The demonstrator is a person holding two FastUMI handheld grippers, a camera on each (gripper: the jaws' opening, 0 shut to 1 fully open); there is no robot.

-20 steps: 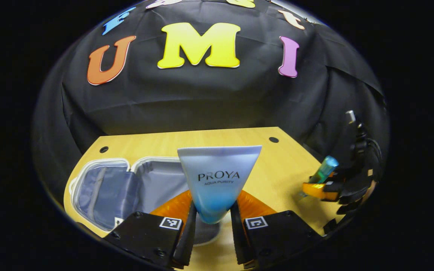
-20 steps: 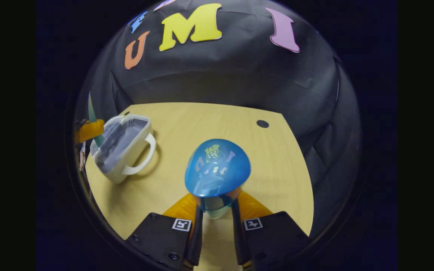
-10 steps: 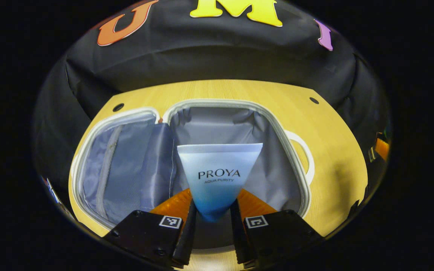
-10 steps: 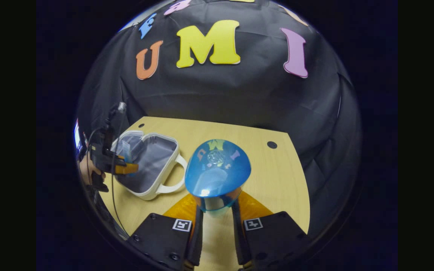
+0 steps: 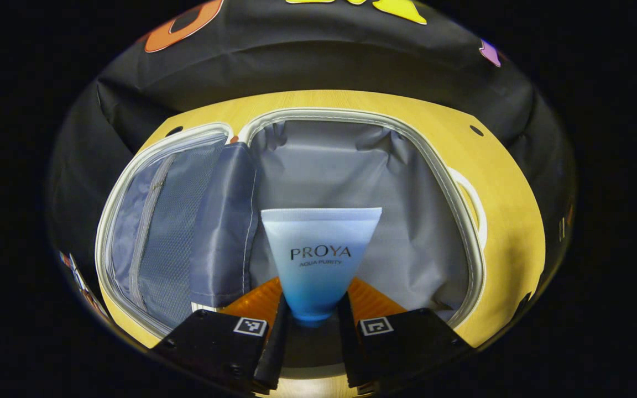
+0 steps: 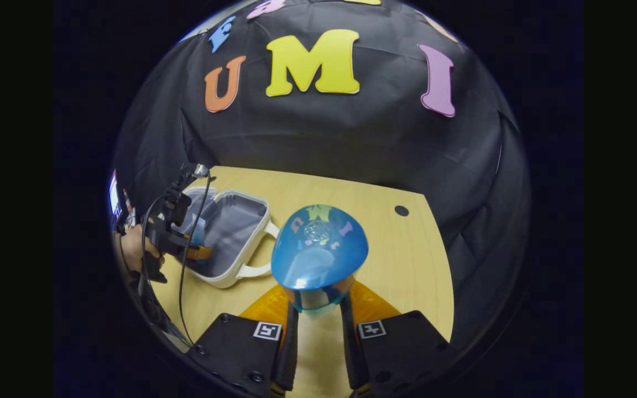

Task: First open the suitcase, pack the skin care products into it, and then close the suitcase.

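The white suitcase (image 5: 470, 249) lies open on the wooden table, grey lining in its right half and a mesh zip pocket (image 5: 158, 232) in its left half. My left gripper (image 5: 310, 320) is shut on a pale blue tube (image 5: 318, 251) and holds it low over the right half. In the right gripper view the suitcase (image 6: 230, 276) sits at the left with the left gripper (image 6: 186, 243) dipped into it. My right gripper (image 6: 318, 309) is shut on a blue-capped bottle (image 6: 318, 251), held above the table to the right of the suitcase.
The table (image 6: 351, 193) has bare wood to the right of the suitcase and a small round hole (image 6: 401, 210) near its back right corner. A hand (image 6: 133, 249) and a dangling cable (image 6: 186, 265) are at the far left. Black cloth walls close the back.
My left gripper has sunk lower with the tube into the suitcase's right half, which looks larger now. My right gripper with the bottle has hardly moved.
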